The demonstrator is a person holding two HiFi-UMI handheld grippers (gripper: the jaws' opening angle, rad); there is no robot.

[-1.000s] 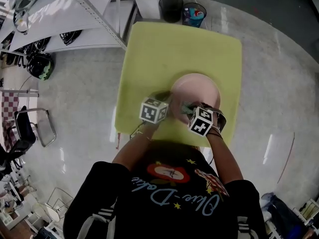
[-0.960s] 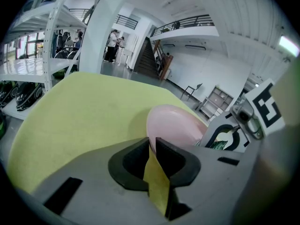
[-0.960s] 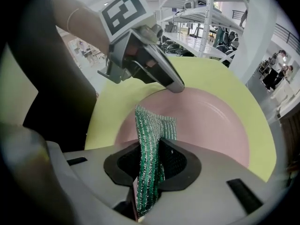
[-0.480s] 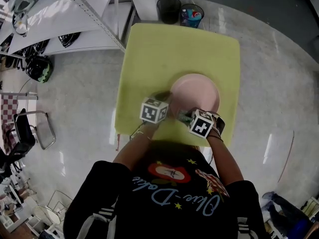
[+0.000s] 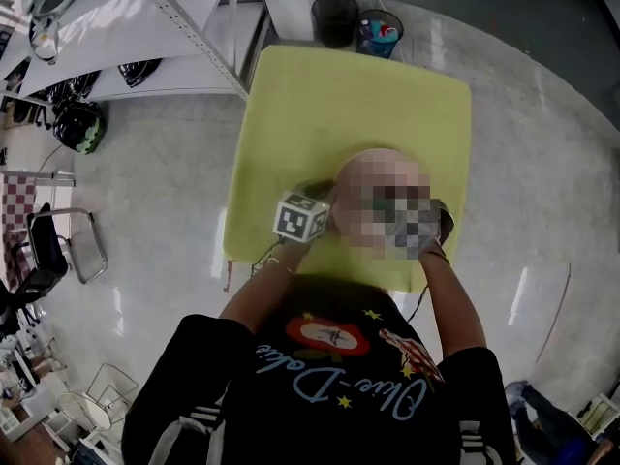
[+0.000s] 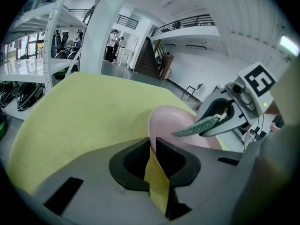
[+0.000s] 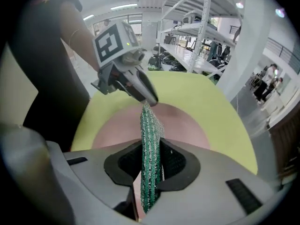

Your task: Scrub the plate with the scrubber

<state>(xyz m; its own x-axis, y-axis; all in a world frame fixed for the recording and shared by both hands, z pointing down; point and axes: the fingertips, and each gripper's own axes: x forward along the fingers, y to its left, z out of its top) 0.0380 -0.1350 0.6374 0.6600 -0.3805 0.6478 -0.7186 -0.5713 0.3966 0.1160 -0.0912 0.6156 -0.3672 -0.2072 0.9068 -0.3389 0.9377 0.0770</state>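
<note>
Right claw (image 7: pixel 150 150), pinching the green scrubber (image 7: pixel 149 123), lifts off the pink plate (image 7: pixel 185 123) at centre frame; left claw (image 6: pixel 152 140) pinches its rim, likely between strokes.

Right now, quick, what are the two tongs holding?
Left tongs: closed on the rim of the pink plate.
Right tongs: closed on the green scrubber.

A square table (image 5: pixel 329 105) with a yellow-green top fills the middle of the head view. Only 1 thing lies on it: a round pink plate (image 7: pixel 117 125), in the lower right part of the top. The table stands on a shiny grey floor (image 5: pixel 542 192). On the floor, just past the table's upper edge, stand 2 round bins, 1 black (image 5: pixel 334 15) and 1 blue (image 5: pixel 378 29).
</note>
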